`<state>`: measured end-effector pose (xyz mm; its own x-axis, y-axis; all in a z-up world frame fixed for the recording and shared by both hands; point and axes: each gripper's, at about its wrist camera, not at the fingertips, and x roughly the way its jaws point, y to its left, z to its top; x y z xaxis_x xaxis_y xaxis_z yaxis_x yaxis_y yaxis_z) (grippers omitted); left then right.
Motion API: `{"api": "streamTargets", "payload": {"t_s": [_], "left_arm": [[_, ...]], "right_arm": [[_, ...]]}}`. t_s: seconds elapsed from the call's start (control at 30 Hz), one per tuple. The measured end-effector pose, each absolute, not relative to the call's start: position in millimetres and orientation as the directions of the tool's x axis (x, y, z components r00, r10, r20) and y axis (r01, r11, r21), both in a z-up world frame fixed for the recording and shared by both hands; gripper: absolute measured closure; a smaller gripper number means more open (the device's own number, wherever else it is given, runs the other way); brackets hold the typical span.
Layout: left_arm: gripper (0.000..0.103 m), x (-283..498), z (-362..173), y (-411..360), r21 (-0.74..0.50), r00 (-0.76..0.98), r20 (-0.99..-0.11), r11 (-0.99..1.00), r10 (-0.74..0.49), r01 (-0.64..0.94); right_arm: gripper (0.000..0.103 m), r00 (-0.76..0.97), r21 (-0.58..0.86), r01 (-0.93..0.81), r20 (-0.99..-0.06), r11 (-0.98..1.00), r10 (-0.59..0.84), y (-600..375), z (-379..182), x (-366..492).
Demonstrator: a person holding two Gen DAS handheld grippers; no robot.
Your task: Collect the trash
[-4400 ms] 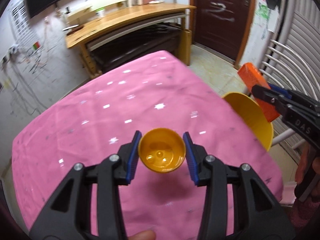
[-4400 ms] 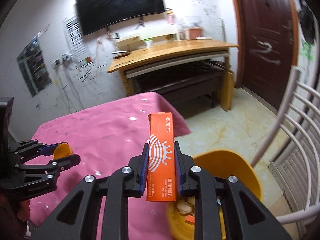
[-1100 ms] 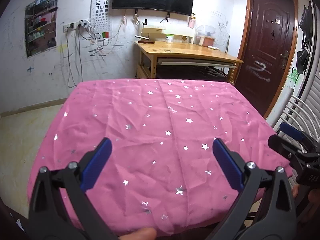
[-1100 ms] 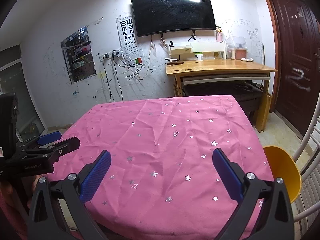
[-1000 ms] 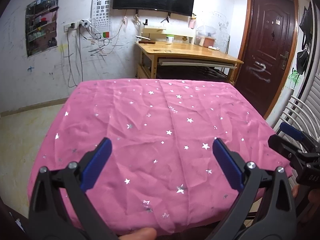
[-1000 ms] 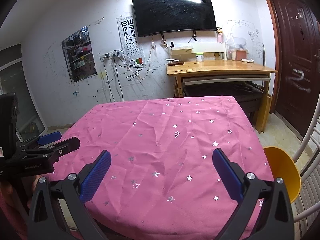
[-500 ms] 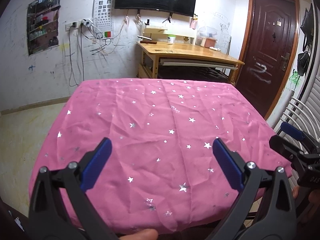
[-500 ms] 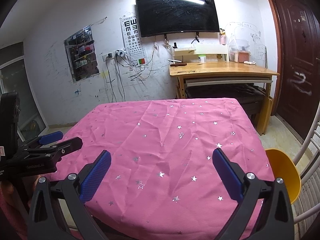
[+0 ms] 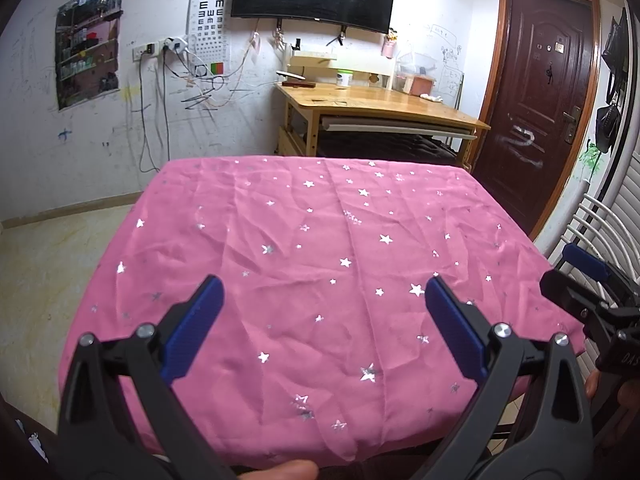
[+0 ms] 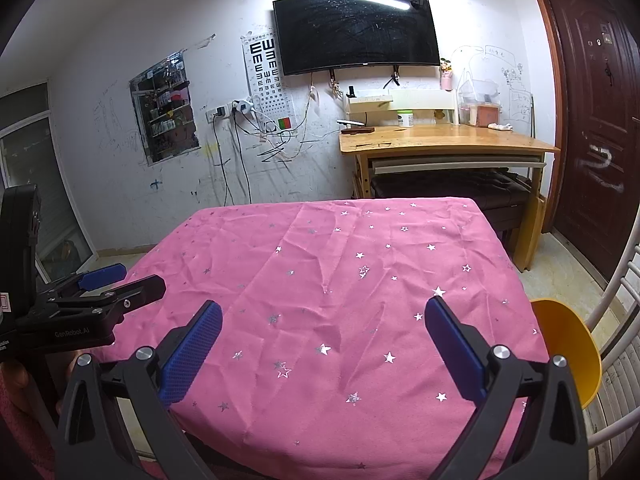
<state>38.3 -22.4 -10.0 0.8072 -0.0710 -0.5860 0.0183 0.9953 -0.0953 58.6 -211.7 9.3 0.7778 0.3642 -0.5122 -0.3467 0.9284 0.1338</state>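
Note:
A table under a pink star-patterned cloth fills both views, and no trash lies on it. My left gripper hangs wide open over the near edge of the cloth, nothing between its blue pads. My right gripper is also wide open and holds nothing. A yellow bin stands beside the table's right edge, its inside hidden from here. Each gripper shows at the edge of the other's view: the right gripper at the far right, the left gripper at the far left.
A wooden desk with small items stands against the back wall under a wall-mounted TV. A dark brown door is at the right. White chair rails rise beside the bin. Bare floor lies left of the table.
4.4 s ago the left gripper held a yellow cup and the right an orange box over the bin; both are now open and pulled back. Over the last second the views barely shift.

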Motion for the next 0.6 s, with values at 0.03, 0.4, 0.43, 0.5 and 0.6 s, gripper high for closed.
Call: {"api": "streamTargets", "payload": {"t_s": [0.03,0.4,0.43,0.5,0.6], "left_arm": [[0.006,37.7,-10.3,-21.9,-0.095,0.807,-0.586,0.995,-0.071,0.018],[0.006,36.4,-11.2,-19.7,-0.096,0.806,-0.588,0.995,-0.068,0.014],[0.006,36.3,-11.4,-19.4,-0.095,0.806,-0.588,0.995,-0.067,0.013],[0.006,35.1,-12.6,-18.8,-0.097,0.806,-0.589,0.995,-0.066,0.012],[0.006,34.1,-13.8,-17.4,-0.095,0.805,-0.590,0.995,-0.065,0.011]], "right_arm": [[0.008,0.778,0.135,-0.346,-0.512,0.929,0.364,-211.7,9.0,58.5],[0.008,0.778,0.133,-0.346,-0.513,0.929,0.364,-211.0,9.1,58.9],[0.008,0.778,0.133,-0.345,-0.513,0.929,0.363,-210.9,9.1,58.7],[0.008,0.777,0.135,-0.346,-0.513,0.928,0.364,-210.9,9.0,58.8],[0.008,0.777,0.134,-0.347,-0.513,0.928,0.364,-210.7,8.9,58.5]]}}
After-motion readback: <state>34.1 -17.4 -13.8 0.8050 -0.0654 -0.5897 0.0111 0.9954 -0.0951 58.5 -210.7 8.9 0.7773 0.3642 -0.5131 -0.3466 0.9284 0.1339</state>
